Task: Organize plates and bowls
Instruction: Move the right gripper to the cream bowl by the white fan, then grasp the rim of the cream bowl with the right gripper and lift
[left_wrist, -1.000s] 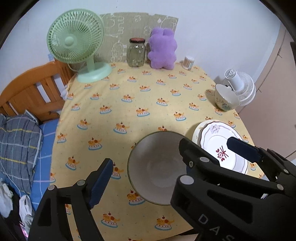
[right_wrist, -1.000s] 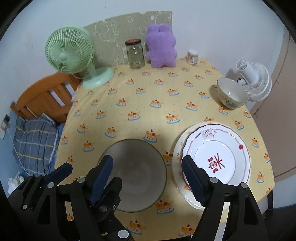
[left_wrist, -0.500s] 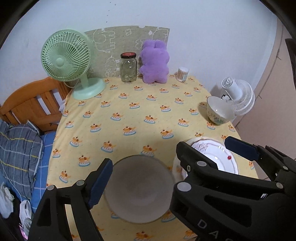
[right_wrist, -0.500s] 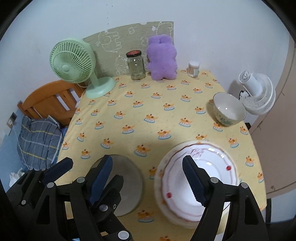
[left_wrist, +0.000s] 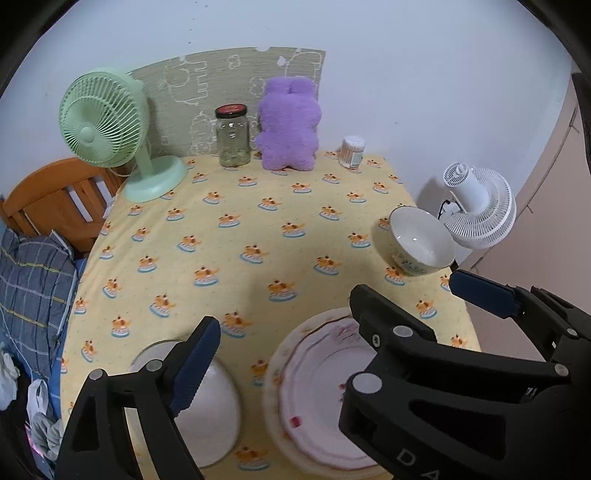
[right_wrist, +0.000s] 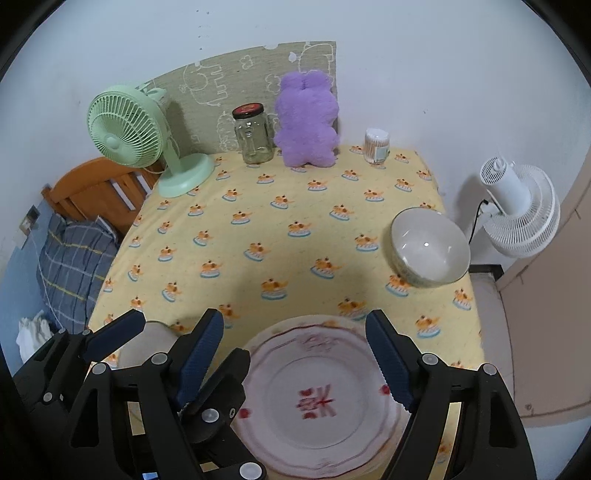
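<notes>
1. Left wrist view: the left tongs (left_wrist: 334, 349) hang open over the lower part of the frame with nothing between the pads; their jaws have just been opening further.
2. Under the left-hand finger (left_wrist: 195, 365), at the lower left, sits a plain white bowl (left_wrist: 207, 406) on the yellow bench (left_wrist: 258, 229).
3. At the lower middle lie the stacked plates (left_wrist: 314, 398), a red-trimmed one on a larger pale one, partly covered by the right-hand finger.
4. A second bowl with a patterned outside (left_wrist: 421, 242) stands at the right edge of the bench, well apart from the plates.
5. Right wrist view: the right tongs (right_wrist: 295, 354) stand open above the stacked plates (right_wrist: 314, 398), one blue pad to each side of the stack, neither pressing on it.
6. The left tongs show at the lower left of this view, over the plain bowl (right_wrist: 147, 343).
7. Along the upper edge of the bench stand a green fan (right_wrist: 133, 136), a glass jar (right_wrist: 255, 134), a purple plush toy (right_wrist: 306, 122) and a small tub of cotton swabs (right_wrist: 376, 146).
</notes>
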